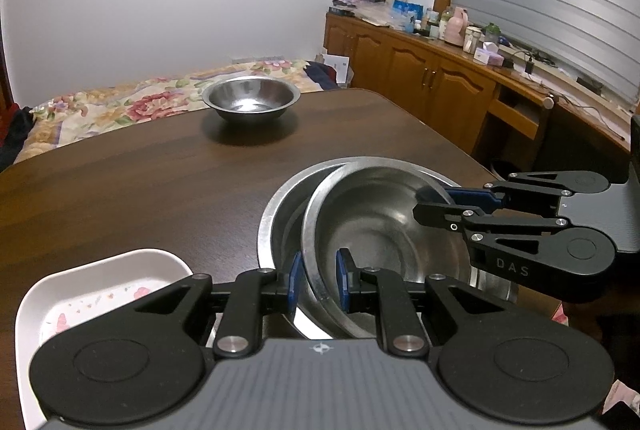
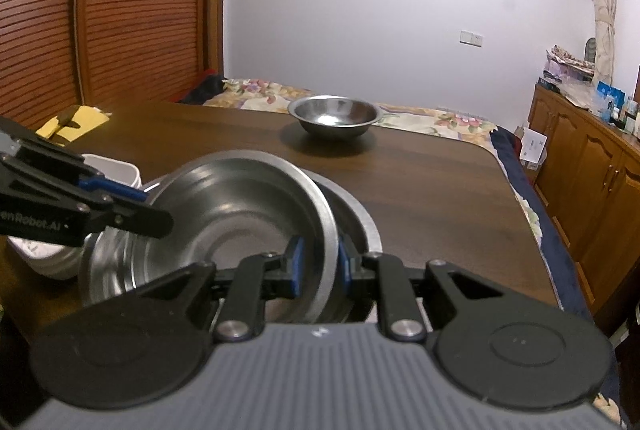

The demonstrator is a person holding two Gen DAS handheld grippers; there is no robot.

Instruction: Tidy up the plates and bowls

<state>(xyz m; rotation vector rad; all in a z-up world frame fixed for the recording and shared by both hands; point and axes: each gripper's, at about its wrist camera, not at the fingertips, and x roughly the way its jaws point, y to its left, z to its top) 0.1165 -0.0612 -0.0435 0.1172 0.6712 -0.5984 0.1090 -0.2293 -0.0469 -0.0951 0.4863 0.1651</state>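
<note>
Two tools grip one steel bowl [image 1: 376, 230] by its rim. Left tool [image 1: 318, 280], at six o'clock of the left wrist view, is clenched on the near rim; right tool [image 1: 436, 204] enters from three o'clock and pinches the far-right rim. The gripped bowl sits tilted inside a larger steel bowl [image 1: 280, 206] on the brown desk [image 1: 140, 182]. A third steel bowl [image 1: 251, 98] stands well apart at twelve o'clock. A white floral tray [image 1: 92, 290] lies at eight o'clock, just beside the nested bowls.
</note>
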